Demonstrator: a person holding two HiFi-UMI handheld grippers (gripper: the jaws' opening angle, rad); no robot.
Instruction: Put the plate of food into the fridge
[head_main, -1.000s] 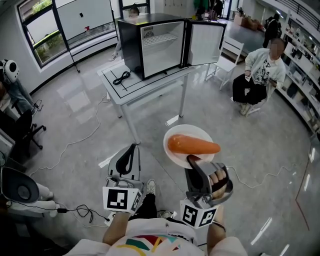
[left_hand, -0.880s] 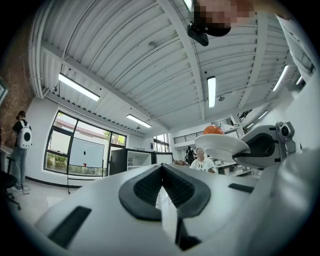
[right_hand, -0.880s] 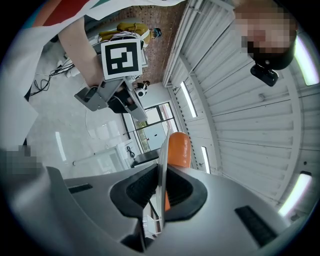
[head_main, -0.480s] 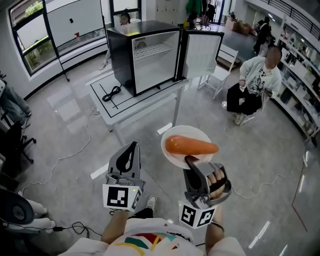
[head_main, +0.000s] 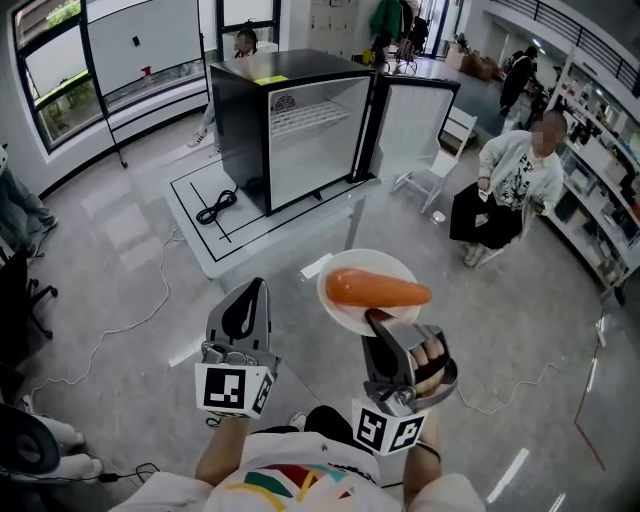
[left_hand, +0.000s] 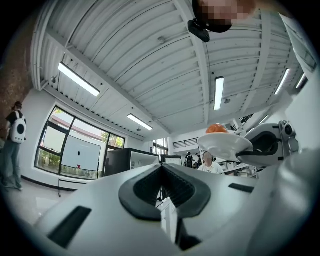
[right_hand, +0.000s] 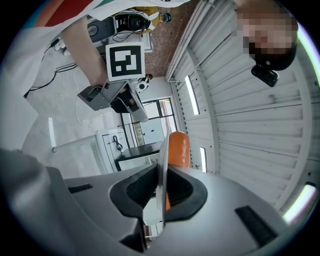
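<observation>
Your right gripper (head_main: 376, 320) is clamped on the near rim of the plate (head_main: 347, 268). In the right gripper view both pads press the rim edge-on between them. The plate is white, held roughly level in the air over the floor, and well short of the fridge (head_main: 280, 70).

Plate contents: one carrot (head_main: 378, 290), lying lengthwise across the middle. Its blunt end points to your left gripper's side and its narrow end to the right.

Your left gripper (head_main: 250, 292) is closed with the pads meeting and nothing between them. It is held beside the right one, apart from the plate.

The fridge is black and stands on a white tabletop (head_main: 205, 245) ahead of you. Its door (head_main: 415, 120) is swung open to the right. The white compartment shows one wire shelf (head_main: 310, 112) in its upper part.

One black cable (head_main: 215, 207) lies coiled on the tabletop, left of the fridge.

Count:
- One plate.
- One carrot.
- One fridge, with one door and one wire shelf.
- Two grippers.
- One cable.

Beyond the tabletop, on the right, one seated person (head_main: 505, 185) sits near a white chair (head_main: 440, 165).
</observation>
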